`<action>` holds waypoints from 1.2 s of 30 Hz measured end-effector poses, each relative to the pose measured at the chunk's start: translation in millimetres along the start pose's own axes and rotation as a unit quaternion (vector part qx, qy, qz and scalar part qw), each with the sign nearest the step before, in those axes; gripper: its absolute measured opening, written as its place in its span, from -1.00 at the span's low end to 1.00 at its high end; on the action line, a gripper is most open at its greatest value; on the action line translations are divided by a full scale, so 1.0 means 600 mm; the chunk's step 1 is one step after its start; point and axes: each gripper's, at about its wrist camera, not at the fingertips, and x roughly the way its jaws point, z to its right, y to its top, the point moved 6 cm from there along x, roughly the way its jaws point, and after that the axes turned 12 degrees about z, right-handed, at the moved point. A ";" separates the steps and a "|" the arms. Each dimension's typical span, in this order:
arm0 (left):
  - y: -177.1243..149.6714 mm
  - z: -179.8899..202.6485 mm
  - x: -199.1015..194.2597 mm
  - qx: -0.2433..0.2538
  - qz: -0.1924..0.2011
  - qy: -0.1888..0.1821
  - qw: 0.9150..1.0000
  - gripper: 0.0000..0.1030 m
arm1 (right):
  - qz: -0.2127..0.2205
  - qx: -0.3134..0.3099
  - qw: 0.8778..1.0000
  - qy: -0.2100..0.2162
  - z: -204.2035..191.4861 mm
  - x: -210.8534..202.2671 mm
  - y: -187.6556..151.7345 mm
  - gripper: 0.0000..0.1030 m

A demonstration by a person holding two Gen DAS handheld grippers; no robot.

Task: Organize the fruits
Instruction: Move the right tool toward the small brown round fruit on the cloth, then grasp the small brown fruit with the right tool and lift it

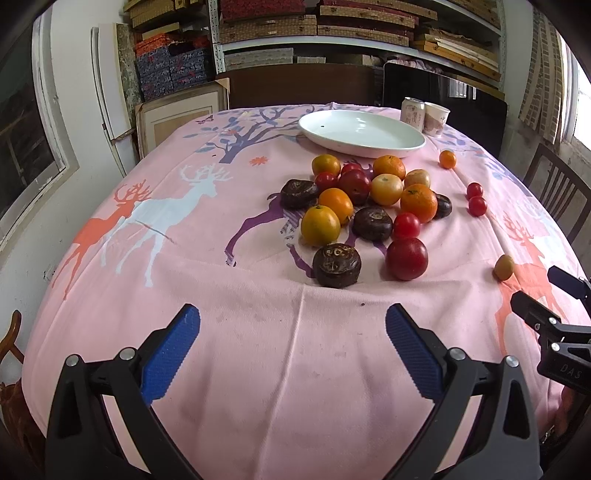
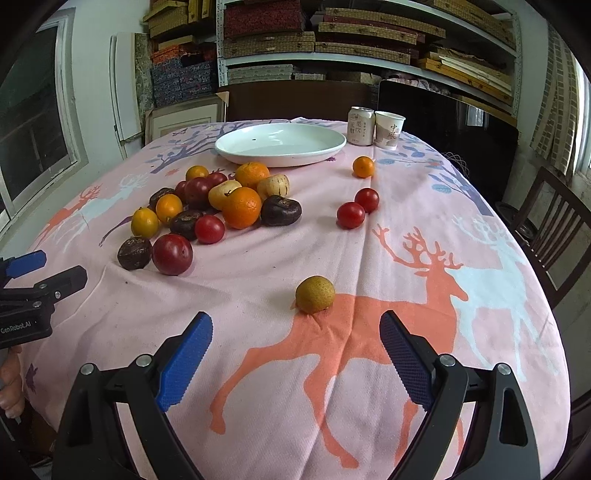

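A pile of fruit point(image 1: 364, 201) lies mid-table: oranges, red tomatoes and plums, dark brown round ones. The pile also shows in the right wrist view point(image 2: 221, 206). An empty white plate point(image 1: 360, 133) point(image 2: 280, 144) stands behind it. A small yellow-brown fruit point(image 2: 315, 294) point(image 1: 504, 266) lies alone just ahead of my right gripper point(image 2: 295, 354), which is open and empty. Two red tomatoes point(image 2: 357, 208) and a small orange point(image 2: 363, 166) lie apart to the right. My left gripper point(image 1: 291, 347) is open and empty, short of a dark fruit point(image 1: 336, 264).
A drink can point(image 2: 360, 125) and a paper cup point(image 2: 388, 129) stand behind the plate. A pink deer-print cloth point(image 1: 221, 295) covers the table. Wooden chairs point(image 2: 550, 229) stand at the right. Shelves with boxes point(image 1: 332, 22) fill the back wall.
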 end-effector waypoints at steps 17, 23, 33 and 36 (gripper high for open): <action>-0.011 -0.019 0.042 -0.010 -0.031 -0.016 0.999 0.91 | -0.014 -0.030 0.999 -0.024 0.027 0.019 0.002 0.80; 0.004 -0.003 0.066 -0.008 -0.039 -0.029 0.999 0.92 | -0.047 -0.026 0.998 -0.030 0.050 0.053 0.004 0.72; 0.020 0.010 0.111 -0.008 -0.064 -0.037 0.997 0.92 | -0.087 -0.043 0.995 0.017 0.032 0.095 0.003 -0.43; 0.027 0.017 0.119 0.001 -0.064 -0.041 0.997 0.82 | -0.085 -0.033 0.996 0.026 0.034 0.095 0.002 -0.44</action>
